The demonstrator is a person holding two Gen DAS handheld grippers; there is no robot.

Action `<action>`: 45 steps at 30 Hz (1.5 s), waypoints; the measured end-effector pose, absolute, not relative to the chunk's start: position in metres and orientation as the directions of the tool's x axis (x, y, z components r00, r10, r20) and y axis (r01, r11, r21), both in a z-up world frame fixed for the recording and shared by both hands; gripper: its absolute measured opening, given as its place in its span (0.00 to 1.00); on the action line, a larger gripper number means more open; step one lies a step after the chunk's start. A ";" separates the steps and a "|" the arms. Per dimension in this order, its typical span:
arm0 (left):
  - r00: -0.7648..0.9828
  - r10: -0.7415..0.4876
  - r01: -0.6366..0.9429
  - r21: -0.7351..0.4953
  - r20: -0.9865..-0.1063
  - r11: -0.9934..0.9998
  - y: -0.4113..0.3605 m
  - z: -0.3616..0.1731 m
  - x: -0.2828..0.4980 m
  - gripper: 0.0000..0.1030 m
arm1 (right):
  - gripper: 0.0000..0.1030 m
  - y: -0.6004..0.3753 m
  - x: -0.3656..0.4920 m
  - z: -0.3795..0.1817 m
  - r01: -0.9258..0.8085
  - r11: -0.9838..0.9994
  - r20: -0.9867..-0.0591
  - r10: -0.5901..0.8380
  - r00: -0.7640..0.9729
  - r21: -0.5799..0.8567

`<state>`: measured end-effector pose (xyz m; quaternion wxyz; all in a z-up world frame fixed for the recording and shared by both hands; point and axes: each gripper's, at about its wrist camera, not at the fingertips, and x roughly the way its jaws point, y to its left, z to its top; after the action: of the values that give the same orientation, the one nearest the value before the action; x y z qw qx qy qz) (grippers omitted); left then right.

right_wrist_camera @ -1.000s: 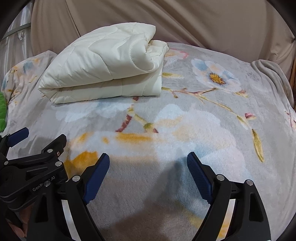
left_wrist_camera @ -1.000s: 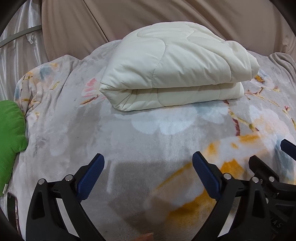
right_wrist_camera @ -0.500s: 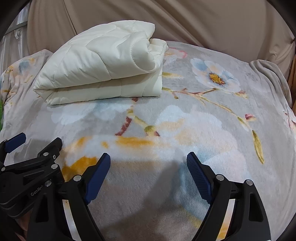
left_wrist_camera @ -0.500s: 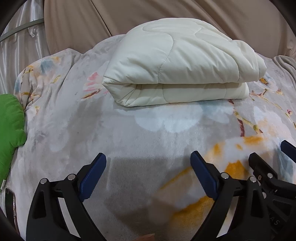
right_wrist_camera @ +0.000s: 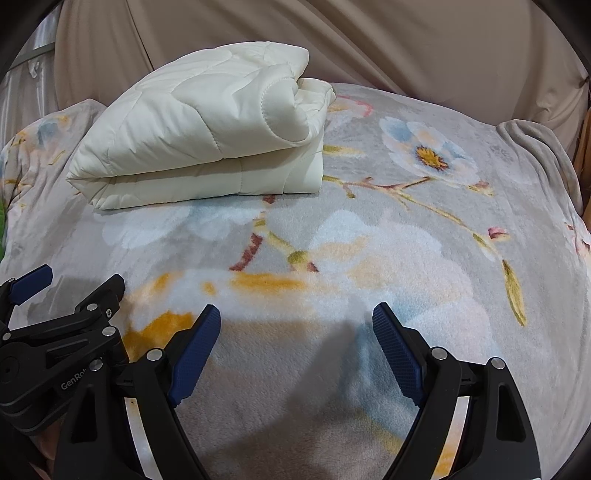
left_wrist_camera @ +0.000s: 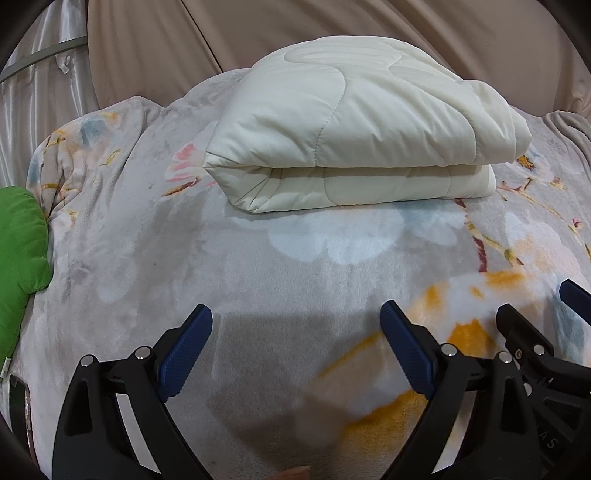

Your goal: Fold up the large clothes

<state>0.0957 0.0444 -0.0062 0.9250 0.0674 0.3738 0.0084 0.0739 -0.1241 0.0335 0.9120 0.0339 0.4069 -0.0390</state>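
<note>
A cream quilted garment [left_wrist_camera: 351,122] lies folded in a thick stack on the floral blanket [left_wrist_camera: 258,266]; in the right wrist view it [right_wrist_camera: 207,133] sits at the upper left. My left gripper [left_wrist_camera: 295,321] is open and empty, hovering above the blanket in front of the stack. My right gripper [right_wrist_camera: 295,321] is open and empty too, to the right of the left one, whose body shows at the left edge [right_wrist_camera: 55,332]. Neither touches the garment.
A green cushion [left_wrist_camera: 18,251] lies at the blanket's left edge. Beige fabric [left_wrist_camera: 258,33] hangs behind the bed. A grey ruffled blanket edge [right_wrist_camera: 535,147] lies at the far right. A phone-like object [left_wrist_camera: 18,406] sits at lower left.
Both grippers have edged forward toward the folded garment, which appears slightly larger and lower in view. Both stay open and empty.
</note>
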 end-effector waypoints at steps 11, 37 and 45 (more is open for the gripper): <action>0.720 0.065 0.035 0.130 -0.691 0.991 0.045 -0.007 0.098 0.87 | 0.80 -0.124 0.074 0.034 0.098 0.995 -0.744 -0.044 0.667 0.029; 0.743 0.049 0.033 0.109 -0.668 0.993 0.042 -0.003 0.093 0.87 | 0.80 -0.125 0.073 0.036 0.098 0.995 -0.738 -0.048 0.673 0.025; 0.748 0.062 0.031 0.129 -0.661 0.991 0.040 -0.001 0.091 0.84 | 0.80 -0.124 0.073 0.035 0.103 0.994 -0.739 -0.054 0.672 0.021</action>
<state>0.0908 0.0404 -0.0012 0.9326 0.0660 0.3548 0.0083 0.0727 -0.1245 0.0354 0.9137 0.0304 0.4028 -0.0432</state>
